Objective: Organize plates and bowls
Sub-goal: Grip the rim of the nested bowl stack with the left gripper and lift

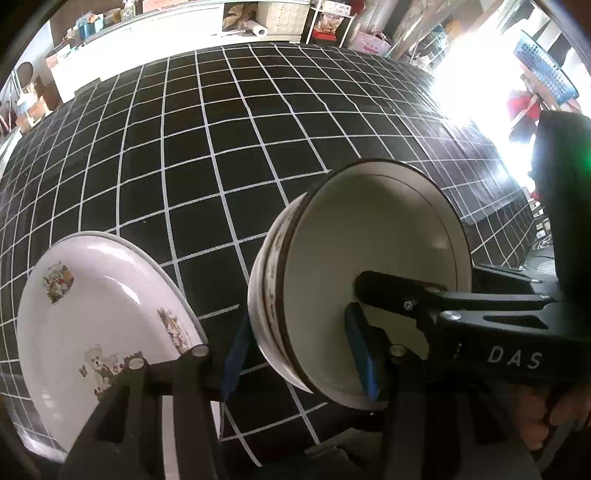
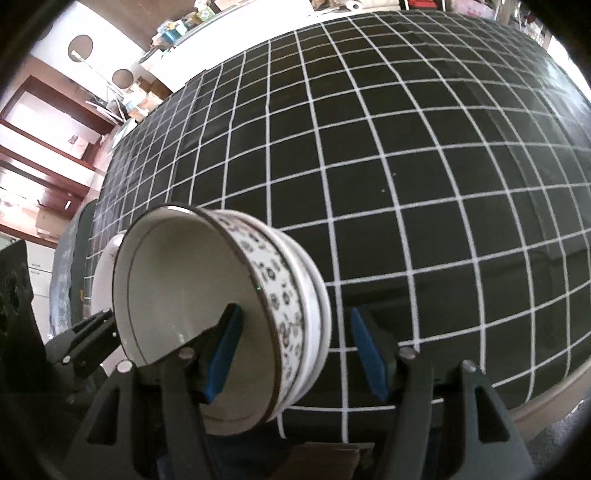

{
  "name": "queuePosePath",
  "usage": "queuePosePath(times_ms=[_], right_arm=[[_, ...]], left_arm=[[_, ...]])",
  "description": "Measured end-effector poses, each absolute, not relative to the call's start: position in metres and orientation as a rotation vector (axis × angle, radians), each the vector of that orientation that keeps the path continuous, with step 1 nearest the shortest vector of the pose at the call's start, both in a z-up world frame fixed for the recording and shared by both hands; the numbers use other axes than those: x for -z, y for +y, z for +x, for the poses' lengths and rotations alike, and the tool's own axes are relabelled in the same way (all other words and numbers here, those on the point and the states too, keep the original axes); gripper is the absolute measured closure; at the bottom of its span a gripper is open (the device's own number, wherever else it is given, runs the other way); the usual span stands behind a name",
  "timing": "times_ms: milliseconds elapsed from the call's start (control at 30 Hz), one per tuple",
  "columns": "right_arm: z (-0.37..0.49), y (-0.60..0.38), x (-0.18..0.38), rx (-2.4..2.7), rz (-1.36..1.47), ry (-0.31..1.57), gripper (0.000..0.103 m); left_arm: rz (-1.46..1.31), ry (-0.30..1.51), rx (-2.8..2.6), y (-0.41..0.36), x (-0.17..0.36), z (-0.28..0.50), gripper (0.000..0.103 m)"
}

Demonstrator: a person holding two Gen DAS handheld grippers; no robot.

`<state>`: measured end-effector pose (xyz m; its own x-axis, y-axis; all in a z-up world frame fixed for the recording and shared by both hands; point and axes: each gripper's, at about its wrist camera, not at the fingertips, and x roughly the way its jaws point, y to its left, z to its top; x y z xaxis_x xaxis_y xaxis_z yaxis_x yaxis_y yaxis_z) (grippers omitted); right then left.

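Observation:
A stack of white bowls with a dark flower band (image 1: pixel 373 254) (image 2: pixel 192 295) sits between my two grippers. My left gripper (image 1: pixel 299 354) is wide open around the stack's near rim, one blue pad outside the wall and one inside; whether the pads touch is unclear. My right gripper (image 2: pixel 295 360) is open the same way, one blue pad inside the top bowl and one outside, apart from the wall. The right gripper's fingers (image 1: pixel 391 291) reach into the bowl in the left wrist view. A white plate with teddy-bear pictures (image 1: pixel 99 317) lies to the left, partly hidden behind the bowls (image 2: pixel 105 273).
A black tablecloth with a white grid (image 1: pixel 229 147) (image 2: pixel 406 166) covers the table. Its front edge (image 2: pixel 546 398) curves at the lower right. Shelves and clutter (image 1: pixel 236 22) line the far wall. A blue basket (image 1: pixel 546 70) hangs at the upper right.

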<state>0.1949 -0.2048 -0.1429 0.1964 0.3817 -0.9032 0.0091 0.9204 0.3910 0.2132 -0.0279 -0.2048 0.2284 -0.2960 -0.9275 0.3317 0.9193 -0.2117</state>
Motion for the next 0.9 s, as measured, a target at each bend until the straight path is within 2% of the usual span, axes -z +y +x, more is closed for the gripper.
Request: queuePosePath(times_ms=[133,567,900], right_arm=[[0.192,-0.209,0.144,-0.286,0.386,1.358,0.049],[0.199,-0.196,0.136,-0.205,0.369,1.378,0.05],[0.202,-0.18,0.102,-0.203,0.342,1.336,0.05]], left_arm=[[0.05,1.268,0.426,-0.031,0.205,0.213,0.053],[0.005,1.261,0.382,-0.036,0.199,0.212,0.053],[-0.039,1.189,0.358,-0.02,0.152,0.211,0.053]])
